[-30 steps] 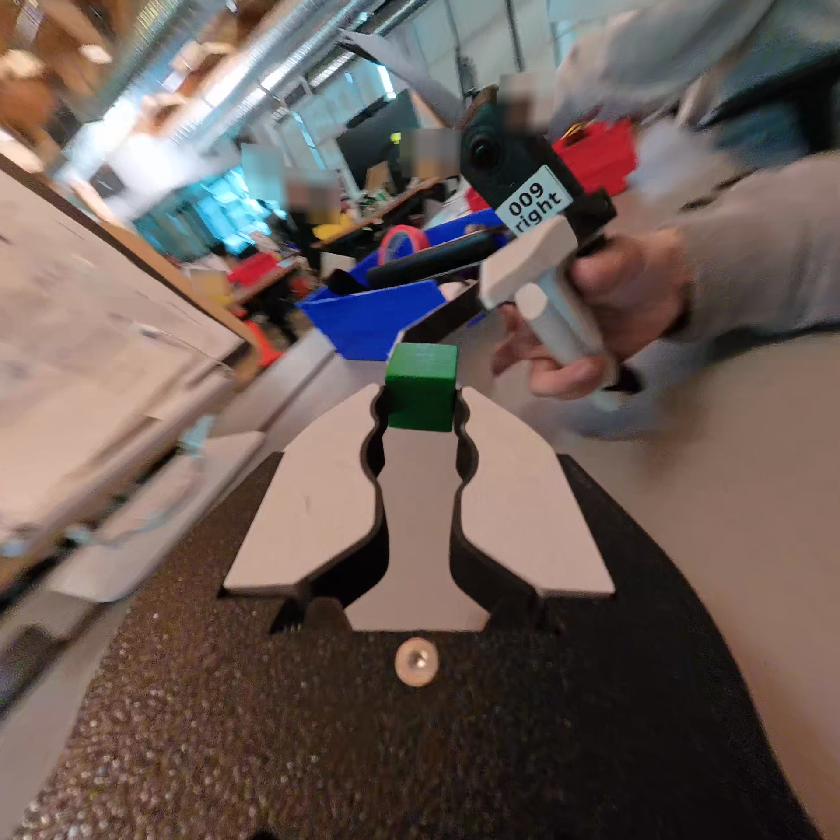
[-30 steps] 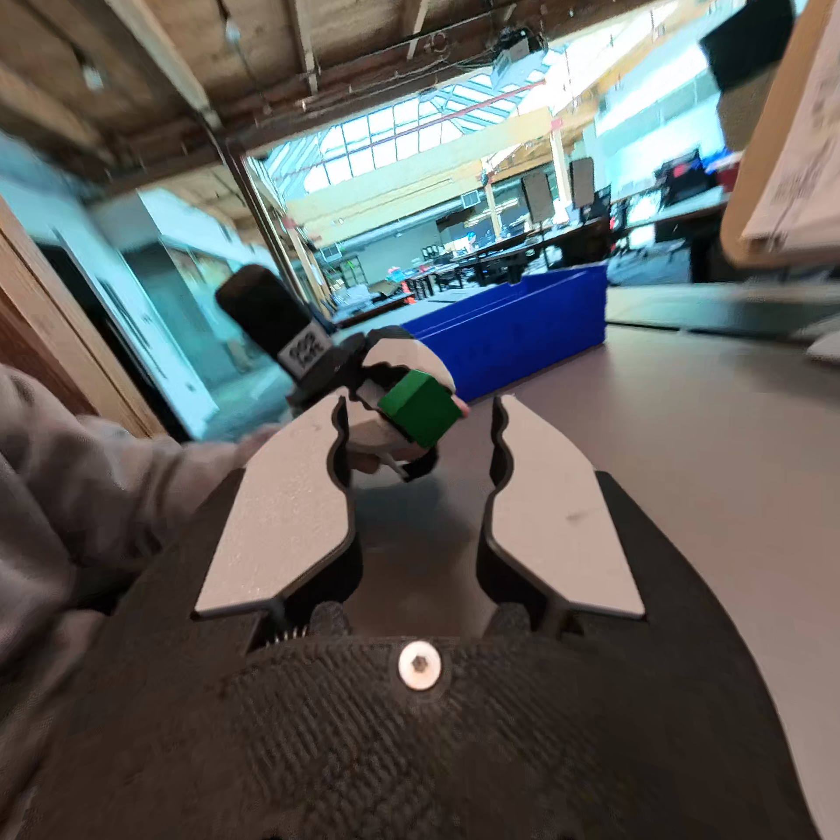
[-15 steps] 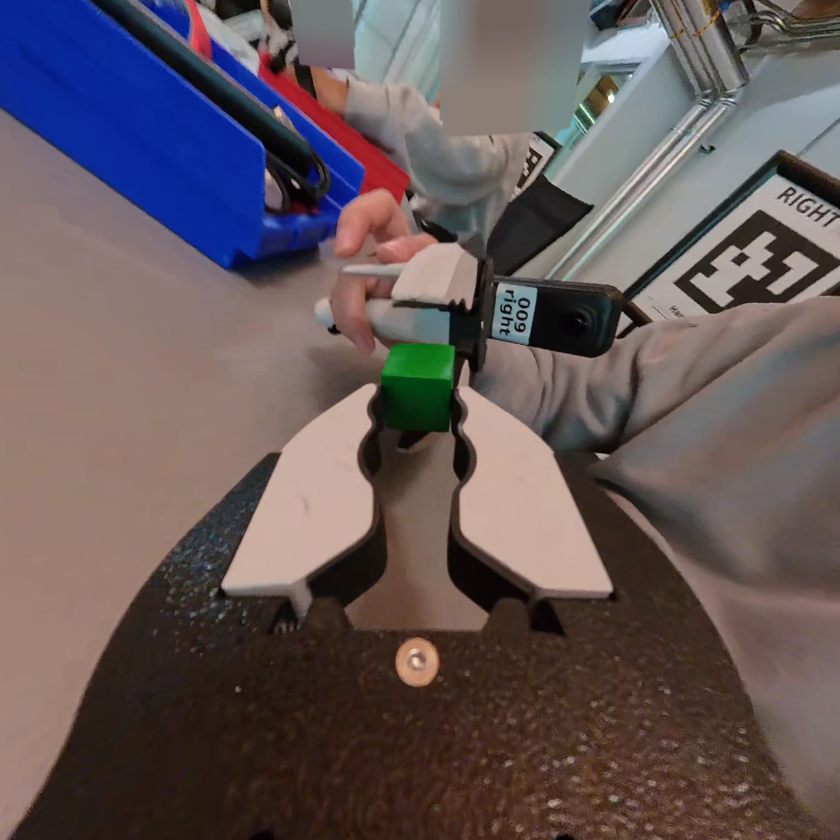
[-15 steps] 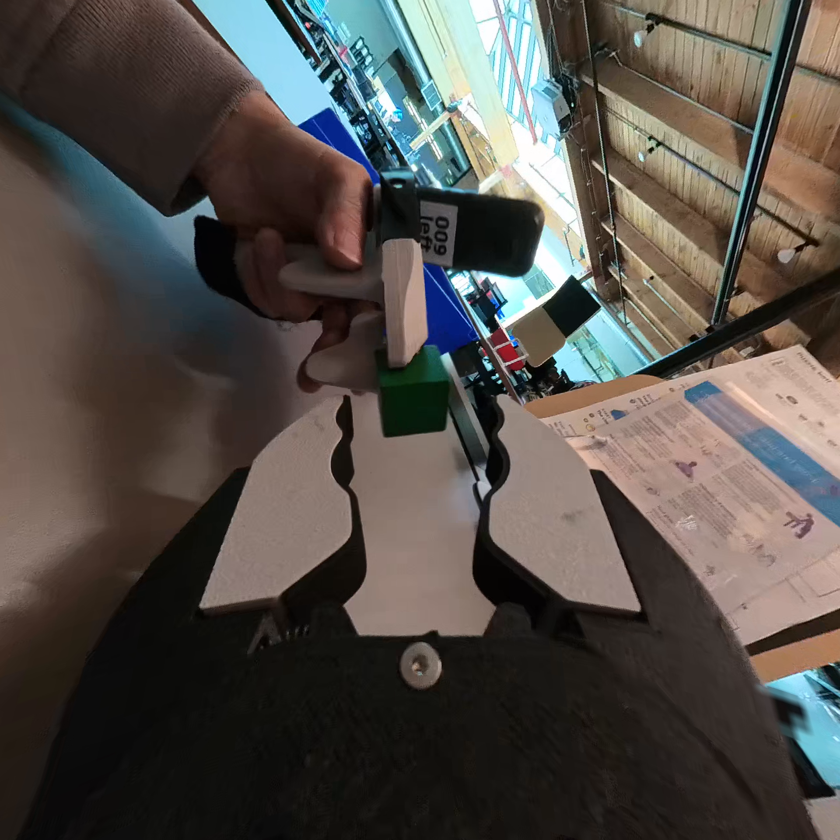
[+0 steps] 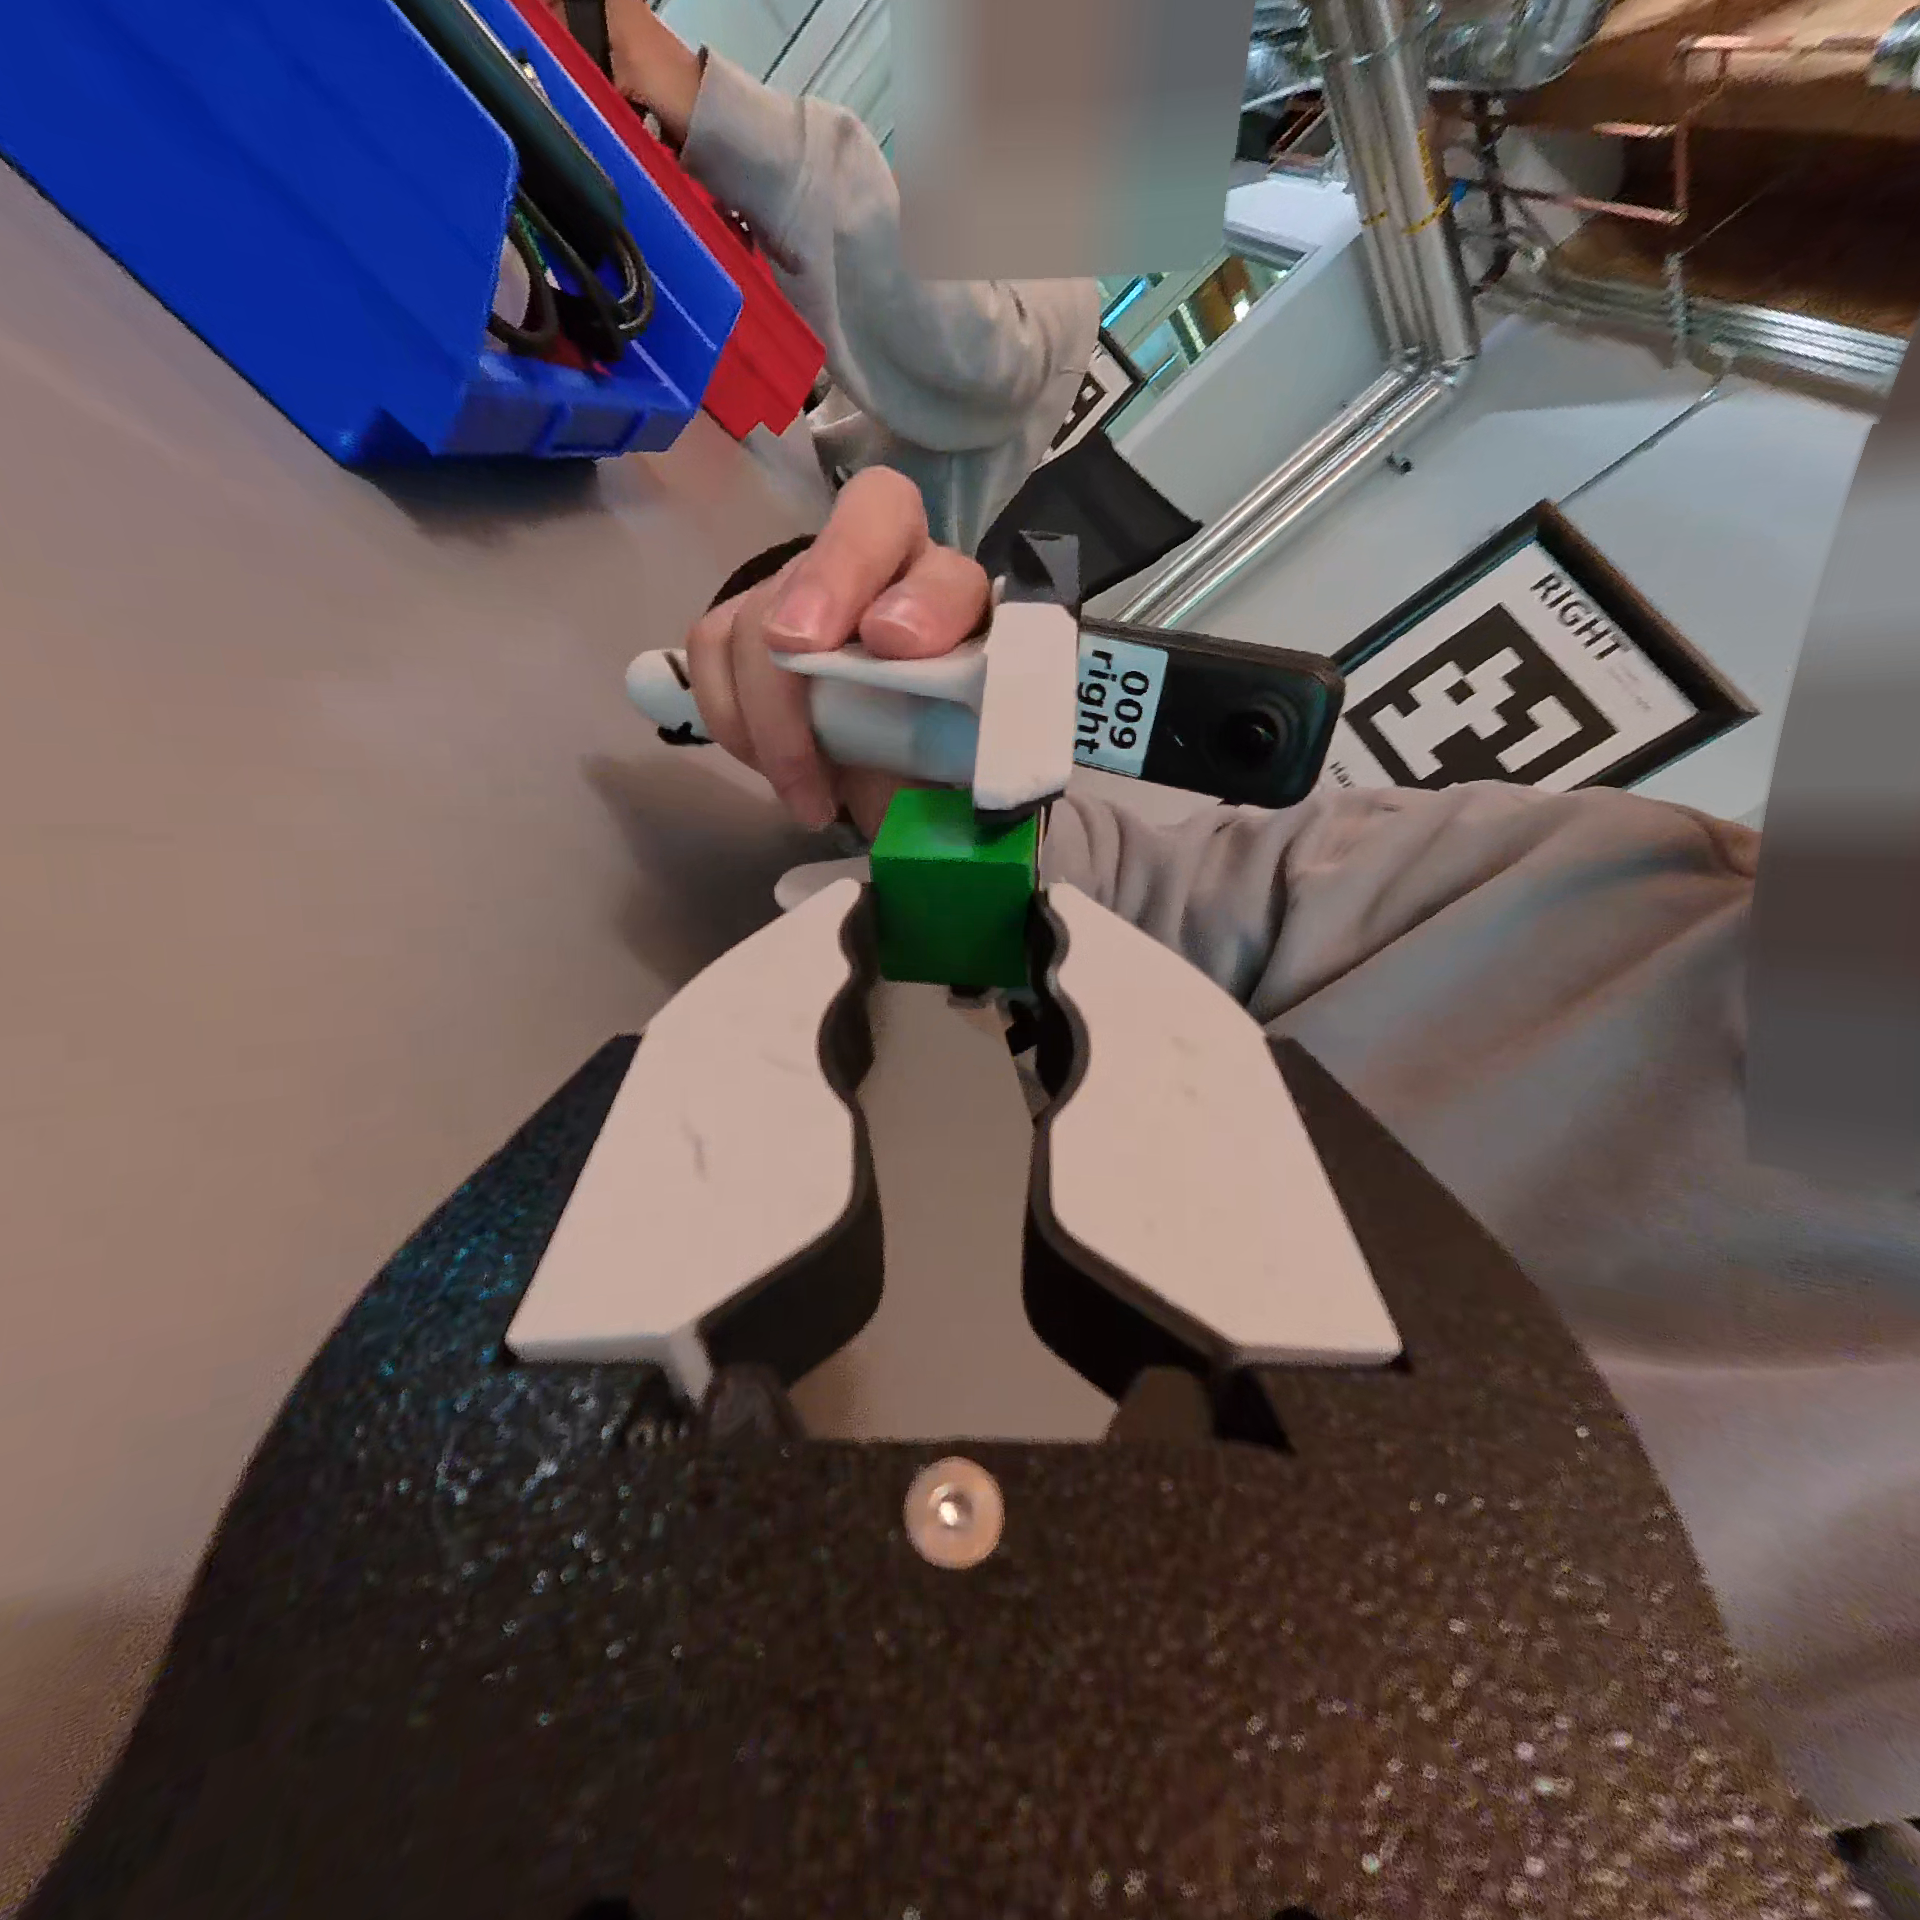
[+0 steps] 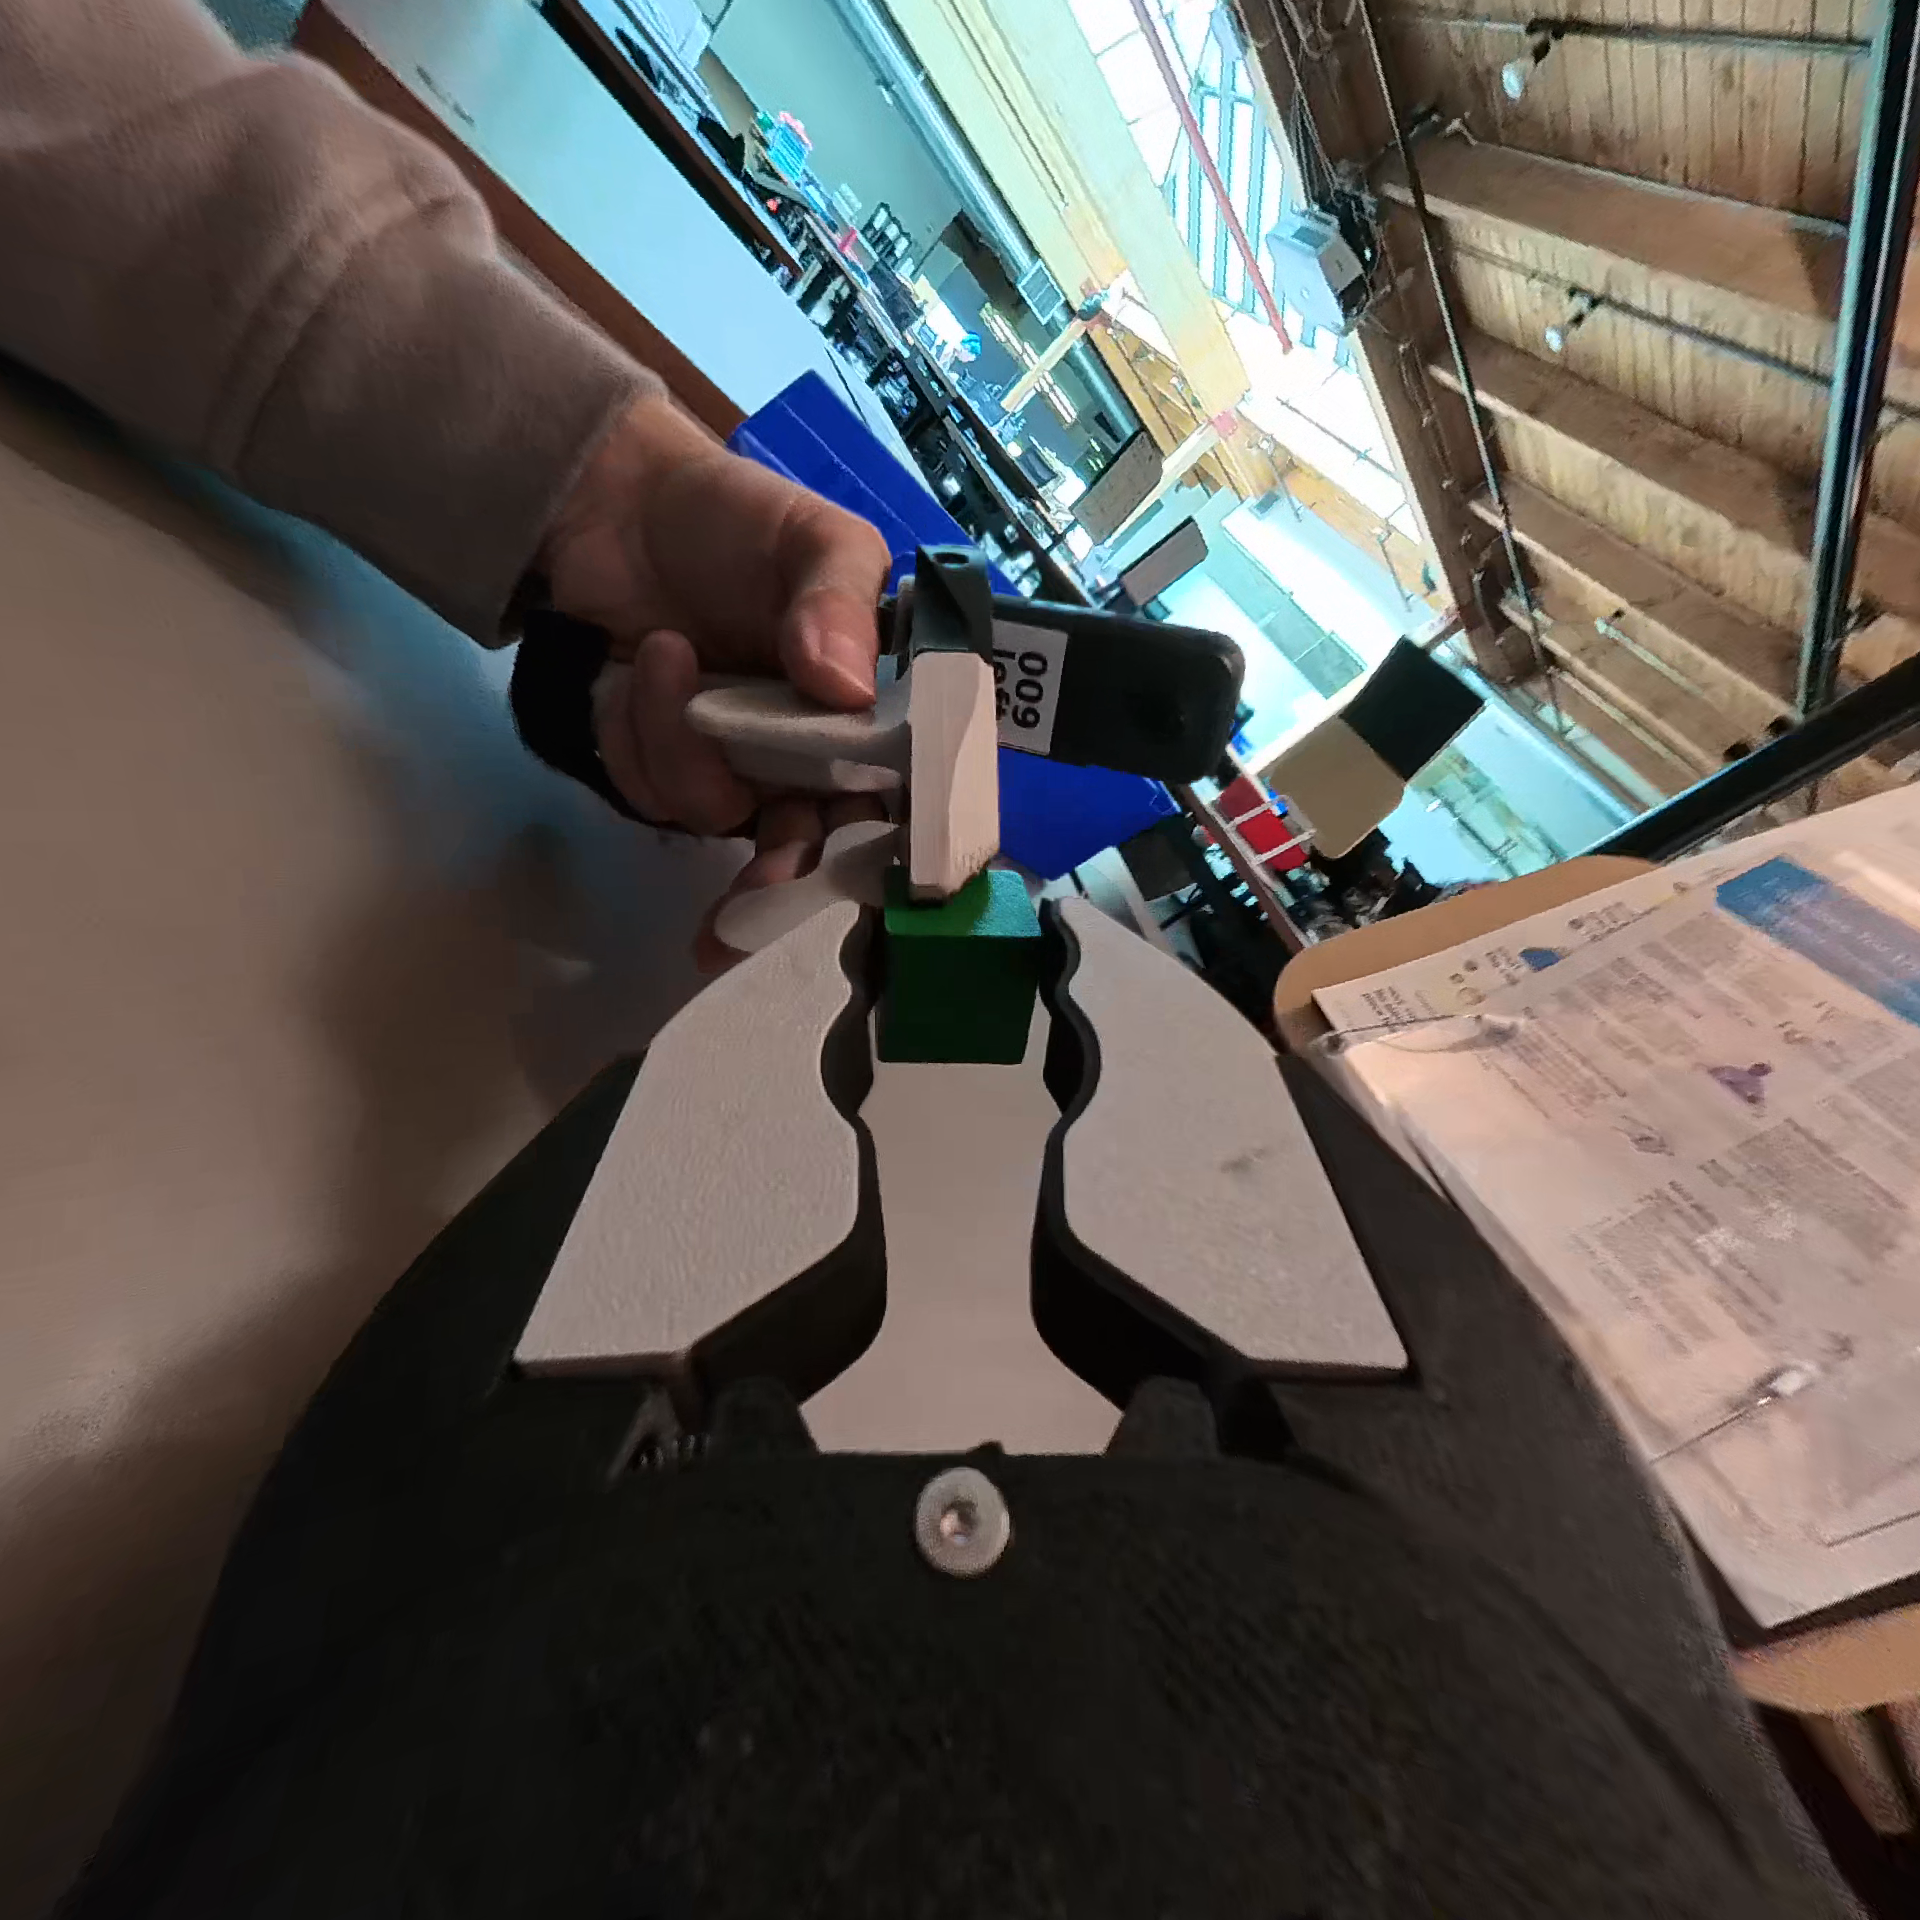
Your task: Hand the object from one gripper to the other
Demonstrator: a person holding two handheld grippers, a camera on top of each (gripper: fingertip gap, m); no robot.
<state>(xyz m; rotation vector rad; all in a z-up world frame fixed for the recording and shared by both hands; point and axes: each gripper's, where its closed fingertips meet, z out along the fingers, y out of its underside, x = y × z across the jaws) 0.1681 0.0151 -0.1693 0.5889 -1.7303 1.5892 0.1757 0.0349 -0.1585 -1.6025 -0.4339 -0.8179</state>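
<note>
The green block point(image 5: 951, 914) point(image 6: 958, 982) sits clamped between the tips of both grippers at once: left gripper point(image 5: 951, 935) jaws grasping it, right gripper point(image 6: 958, 977) jaws likewise, above the worktop point(image 5: 312, 831), blue bin point(image 5: 312, 239) beyond.

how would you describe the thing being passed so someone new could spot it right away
Start at the blue bin on the grey table, then come toward the two hand-held grippers meeting tip to tip. Pinched between their pale fingers is a small green block, the only green thing there.
</note>
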